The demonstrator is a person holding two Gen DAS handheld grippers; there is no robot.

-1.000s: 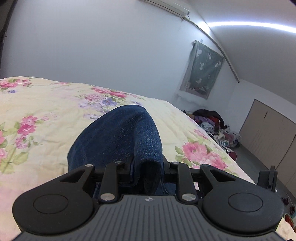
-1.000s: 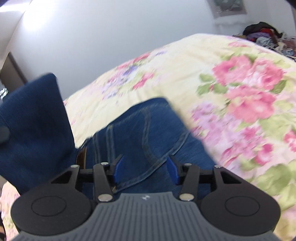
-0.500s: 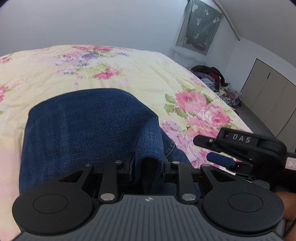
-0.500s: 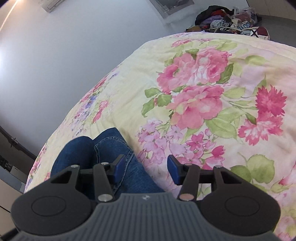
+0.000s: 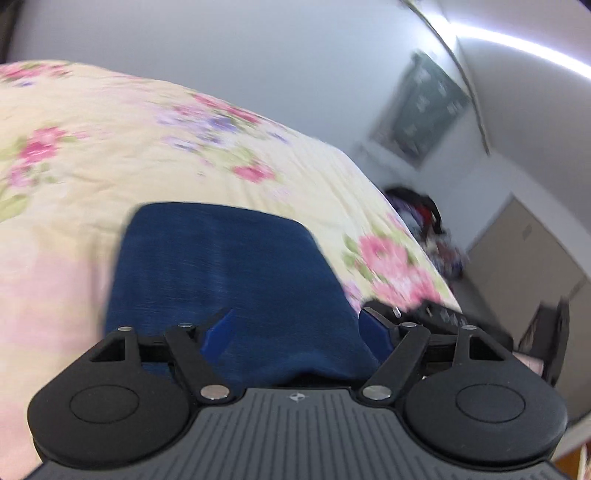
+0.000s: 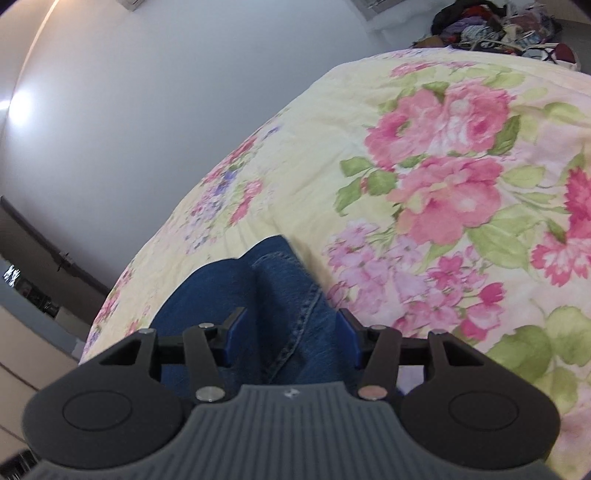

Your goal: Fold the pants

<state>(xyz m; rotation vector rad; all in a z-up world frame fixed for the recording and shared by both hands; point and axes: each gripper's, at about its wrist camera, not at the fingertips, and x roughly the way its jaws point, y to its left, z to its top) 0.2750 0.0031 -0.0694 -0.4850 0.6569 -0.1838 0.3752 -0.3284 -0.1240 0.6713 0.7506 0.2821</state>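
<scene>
Because the dark blue denim pants lie doubled into a compact block on the floral bedspread, they look well along in the folding, and both tools seem placed to let go of the cloth rather than to lift it. With the pants as the landmark: the left gripper sits at their near edge, pointing forward and somewhat downward across the smooth top layer, and its jaws are opening, spread wide with the denim lying between the blue pads but not pinched by them. That wide stance probably means the fold has just been laid down and released so the cloth can settle flat. The left view is blurred, so the exact contact of pads and fabric cannot be judged finely. The right gripper stands at another near edge of the pants, where a stitched seam runs through the denim; it also tilts forward and down. Its jaws are opening too, standing apart with a raised ridge of fabric between them, and neither pad appears to press on the cloth. In the left view a dark piece of the other tool shows just beside the pants' right edge, so the two tools work close together at the same end. Beyond the pants the bedspread runs toward a plain white wall, and a heap of clothes lies well past the bed's far corner.
</scene>
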